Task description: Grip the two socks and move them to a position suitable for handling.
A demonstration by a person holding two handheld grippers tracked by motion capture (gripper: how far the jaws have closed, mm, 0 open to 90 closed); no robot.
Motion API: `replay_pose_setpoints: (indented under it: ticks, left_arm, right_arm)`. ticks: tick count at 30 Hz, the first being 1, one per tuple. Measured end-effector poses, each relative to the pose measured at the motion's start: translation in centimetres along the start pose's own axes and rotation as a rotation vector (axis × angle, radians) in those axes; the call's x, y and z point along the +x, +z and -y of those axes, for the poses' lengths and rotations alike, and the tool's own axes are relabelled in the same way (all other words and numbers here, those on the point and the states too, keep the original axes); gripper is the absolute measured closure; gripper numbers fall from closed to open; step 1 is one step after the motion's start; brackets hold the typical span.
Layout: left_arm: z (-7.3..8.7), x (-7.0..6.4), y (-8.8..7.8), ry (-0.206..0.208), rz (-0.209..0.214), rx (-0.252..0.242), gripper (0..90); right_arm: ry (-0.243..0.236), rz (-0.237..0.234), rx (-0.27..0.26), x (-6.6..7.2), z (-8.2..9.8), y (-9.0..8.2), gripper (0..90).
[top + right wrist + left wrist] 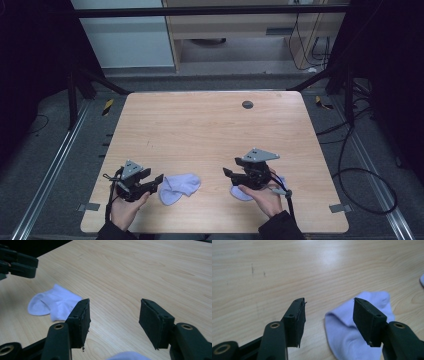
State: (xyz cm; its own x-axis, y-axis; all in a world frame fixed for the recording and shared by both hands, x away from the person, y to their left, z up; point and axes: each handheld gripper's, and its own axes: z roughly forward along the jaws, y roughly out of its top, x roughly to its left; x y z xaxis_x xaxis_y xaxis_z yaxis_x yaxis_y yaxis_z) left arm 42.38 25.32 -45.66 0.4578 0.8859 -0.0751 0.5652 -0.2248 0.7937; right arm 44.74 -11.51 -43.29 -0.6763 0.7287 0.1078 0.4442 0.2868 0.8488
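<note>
While both claws hung wide with nothing between their pads, the left gripper [156, 181] sat just beside the near sock [179, 187], which lay directly ahead of its tips, long axis running away toward the other hand. A second sock [241, 194] lay under the right gripper [229, 173], so each hand probably had its own sock nearest.

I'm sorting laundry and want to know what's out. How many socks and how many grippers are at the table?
White socks: 2, one near the left gripper, one under the right gripper
Grippers: 2
Total: 4
</note>
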Motion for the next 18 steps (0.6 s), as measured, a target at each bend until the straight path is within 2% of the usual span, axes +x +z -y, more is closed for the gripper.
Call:
replay_pose_setpoints:
  ticks: [3, 5, 10, 18]
  left_arm:
    - [1.2, 0.2, 0.0, -0.006, 0.01, 0.037, 43.1]
    - [1.3, 0.2, 0.0, -0.004, 0.013, 0.042, 43.9]
    - [2.1, -0.3, 0.4, 0.012, 0.034, 0.081, 46.0]
    - [2.8, -0.9, 1.0, 0.041, 0.036, 0.13, 50.0]
  right_arm:
    - [-0.012, -0.025, 0.007, 0.9, -0.3, 0.9, 45.6]
    - [-0.014, -0.03, 0.011, 1.2, -0.4, 1.2, 46.9]
    - [-0.046, -0.079, 0.046, 3.3, -0.7, 3.4, 53.0]
    - [-0.098, -0.123, 0.103, 5.9, -0.5, 6.2, 58.1]
